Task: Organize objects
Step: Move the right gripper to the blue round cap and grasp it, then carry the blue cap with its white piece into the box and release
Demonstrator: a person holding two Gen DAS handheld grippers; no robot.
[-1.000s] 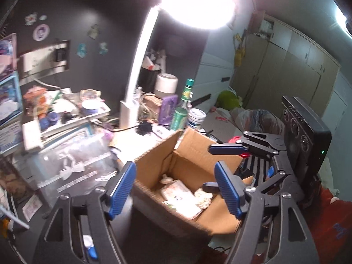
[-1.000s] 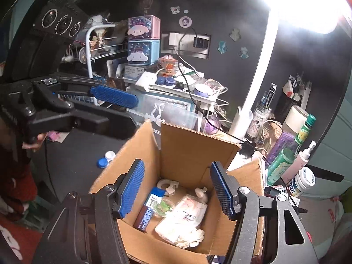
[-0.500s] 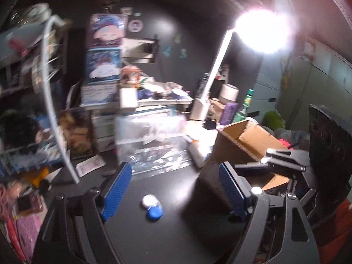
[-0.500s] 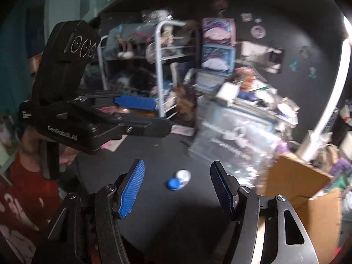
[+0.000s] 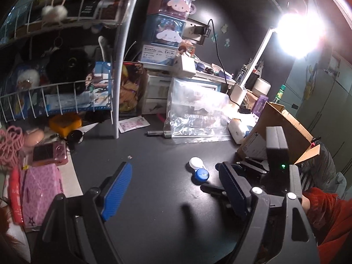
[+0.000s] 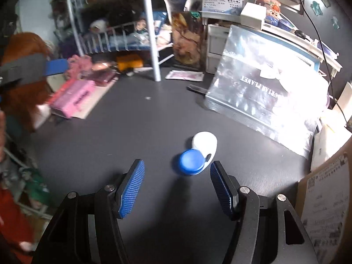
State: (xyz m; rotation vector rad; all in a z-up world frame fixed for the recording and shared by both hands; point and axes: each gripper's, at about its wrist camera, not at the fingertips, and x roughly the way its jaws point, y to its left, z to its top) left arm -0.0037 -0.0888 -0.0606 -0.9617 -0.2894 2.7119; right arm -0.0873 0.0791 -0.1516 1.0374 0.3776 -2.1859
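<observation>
A small contact lens case with one blue cap and one white cap (image 6: 197, 153) lies on the dark desk; it also shows in the left wrist view (image 5: 199, 169). My right gripper (image 6: 177, 188) is open and empty, low over the desk, with the case just ahead of its fingertips, nearer the right finger. My left gripper (image 5: 176, 189) is open and empty, hovering left of the case. The cardboard box (image 5: 283, 132) stands at the right, its flaps open. The right gripper's body (image 5: 277, 151) shows between the case and the box.
A clear plastic bag (image 6: 264, 90) leans behind the case. A white wire shelf (image 5: 66, 92) with toys stands at the left. A pink camera (image 5: 49, 151) and a pink pouch (image 5: 39, 193) lie at the left edge. A bright lamp (image 5: 297, 35) shines at the back right.
Both grippers have swung left, away from over the open box, and dropped toward the desk. The lens case now sits close ahead of my right gripper's fingers.
</observation>
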